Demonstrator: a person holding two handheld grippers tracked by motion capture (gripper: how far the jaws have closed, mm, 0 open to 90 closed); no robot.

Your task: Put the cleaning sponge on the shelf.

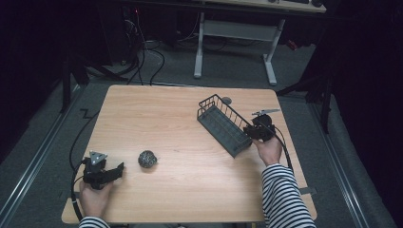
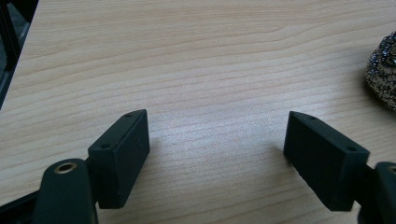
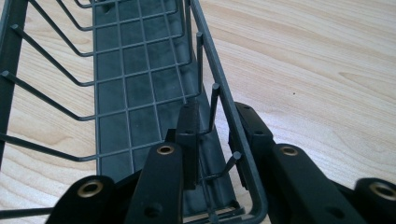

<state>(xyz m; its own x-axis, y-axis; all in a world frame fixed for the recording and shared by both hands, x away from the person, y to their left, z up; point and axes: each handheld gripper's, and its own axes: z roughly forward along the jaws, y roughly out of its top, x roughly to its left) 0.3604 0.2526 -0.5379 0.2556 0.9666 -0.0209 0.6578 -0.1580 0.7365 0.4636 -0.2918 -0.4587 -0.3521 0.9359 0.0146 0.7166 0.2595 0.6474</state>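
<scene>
A dark wire dish rack (image 1: 223, 124) lies at an angle on the right half of the wooden table (image 1: 180, 123). My right gripper (image 1: 254, 132) is at the rack's near end. In the right gripper view its jaws straddle the rack's (image 3: 130, 93) side wall, one pad inside and one outside, and the right gripper (image 3: 215, 109) is shut on the rim wire. A metal scouring ball (image 1: 147, 159) sits near the front left. My left gripper (image 1: 116, 170) rests left of it, pointing towards it. The left gripper (image 2: 217, 126) is open over bare wood, with the ball (image 2: 383, 74) off to the right.
The table's left edge is close to the left hand, and a black cable (image 1: 76, 147) loops off it there. A white desk frame (image 1: 237, 33) and floor cables lie beyond the far edge. A small grey disc (image 1: 226, 100) lies behind the rack.
</scene>
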